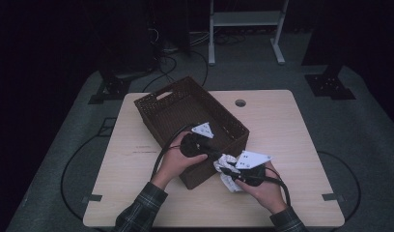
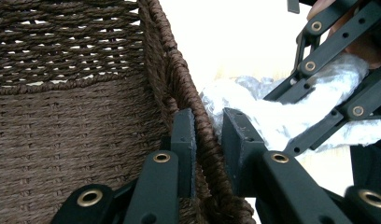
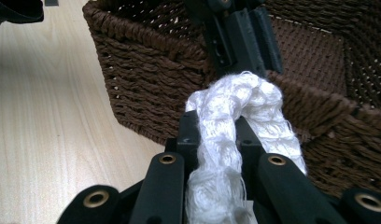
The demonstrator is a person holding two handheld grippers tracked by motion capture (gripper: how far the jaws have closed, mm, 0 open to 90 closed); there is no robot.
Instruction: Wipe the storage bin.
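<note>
The desk (image 1: 282,145) is a pale wooden top with rounded corners and a round cable hole near its far edge, standing on a grey floor in a dark room. On it, turned at an angle, sits the basket (image 1: 172,111), a deep brown woven box with a handle slot in its far end wall; its near corner lies closest to the person, whose checked sleeves come in from the bottom of the high view. The left gripper (image 1: 210,151) reaches over that near corner, a hand wrapped round its black body and a cable looping back from it across the desk. In the left gripper view its jaws stand narrow and clamped on the basket's rim (image 2: 205,135), one pad inside the wall and one outside, both pressed against the twisted brown weave. The right gripper (image 1: 230,170) sits just beside it, outside the basket at the near wall, with its grey three-cornered plate on top. Its jaws are also narrow and closed on the cloth (image 3: 230,121), a crumpled white piece of loose, fuzzy weave. The cloth rises in a bunch from between the right jaws, and its top arches to just beside the basket's rim, right below the left gripper's jaws, raised off the desk and outside the basket.
</note>
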